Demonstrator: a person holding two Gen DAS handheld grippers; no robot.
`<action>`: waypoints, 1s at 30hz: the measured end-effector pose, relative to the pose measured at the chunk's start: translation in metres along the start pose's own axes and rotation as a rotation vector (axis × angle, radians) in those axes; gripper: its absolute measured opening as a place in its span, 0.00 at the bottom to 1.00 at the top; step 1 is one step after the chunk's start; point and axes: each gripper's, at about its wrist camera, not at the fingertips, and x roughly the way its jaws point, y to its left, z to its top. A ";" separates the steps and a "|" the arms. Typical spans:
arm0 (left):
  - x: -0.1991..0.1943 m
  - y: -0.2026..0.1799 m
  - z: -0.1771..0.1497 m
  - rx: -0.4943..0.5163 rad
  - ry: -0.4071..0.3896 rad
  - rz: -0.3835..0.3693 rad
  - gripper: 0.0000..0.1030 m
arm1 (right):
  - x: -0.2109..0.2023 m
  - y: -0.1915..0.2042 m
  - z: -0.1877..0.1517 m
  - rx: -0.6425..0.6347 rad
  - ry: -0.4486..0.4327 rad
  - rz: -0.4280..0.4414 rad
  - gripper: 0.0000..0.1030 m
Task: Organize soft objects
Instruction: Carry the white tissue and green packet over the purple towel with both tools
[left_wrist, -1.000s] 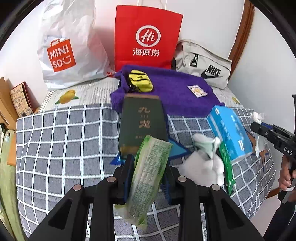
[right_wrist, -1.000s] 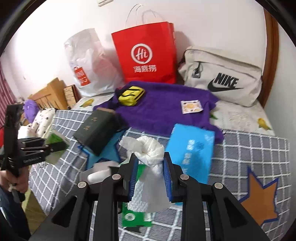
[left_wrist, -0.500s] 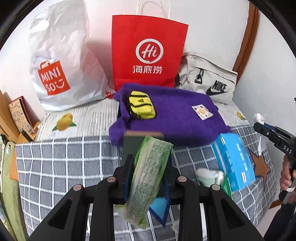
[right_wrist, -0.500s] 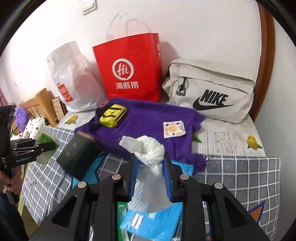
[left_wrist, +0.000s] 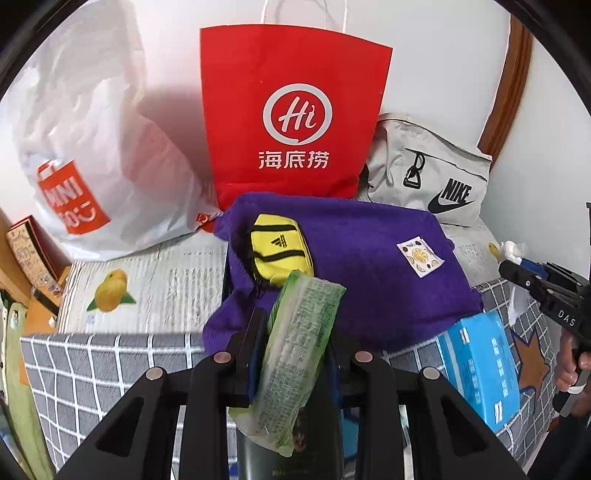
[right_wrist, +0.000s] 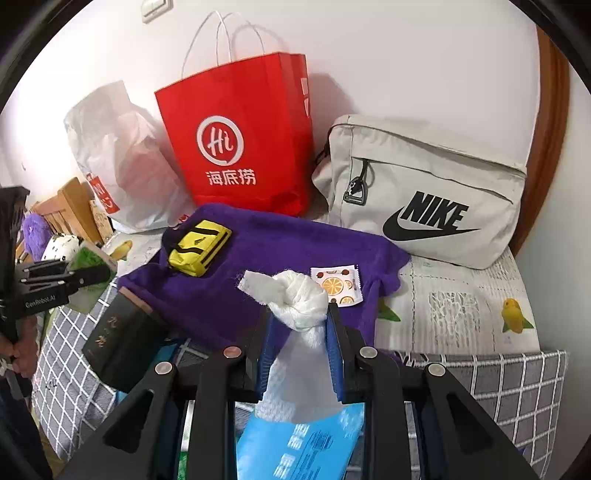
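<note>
Carrying step: left gripper (left_wrist: 293, 354) clamps the green plastic tissue pack (left_wrist: 295, 354), right gripper (right_wrist: 297, 354) clamps the knotted white cloth (right_wrist: 295, 299); next needs a drop place on the bed (right_wrist: 461, 317).

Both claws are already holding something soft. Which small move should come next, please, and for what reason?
Probably carry the left claw forward and up toward the red paper bag. It is shut on the green packet, the right claw on the white cloth, and the bag stands upright behind the purple towel, so it looks the nearest container.

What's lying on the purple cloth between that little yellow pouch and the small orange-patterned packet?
Nothing: bare purple cloth separates the yellow pouch from the orange-patterned packet, shown in both wrist views.
</note>
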 end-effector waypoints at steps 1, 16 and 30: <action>0.003 0.000 0.003 0.003 0.002 0.001 0.26 | 0.005 -0.002 0.001 -0.001 0.006 0.000 0.26; 0.069 0.004 0.038 0.014 0.063 0.024 0.26 | 0.076 -0.031 0.017 0.010 0.095 -0.021 0.26; 0.105 -0.024 0.041 0.124 0.110 -0.068 0.26 | 0.102 -0.040 0.006 0.006 0.149 -0.035 0.26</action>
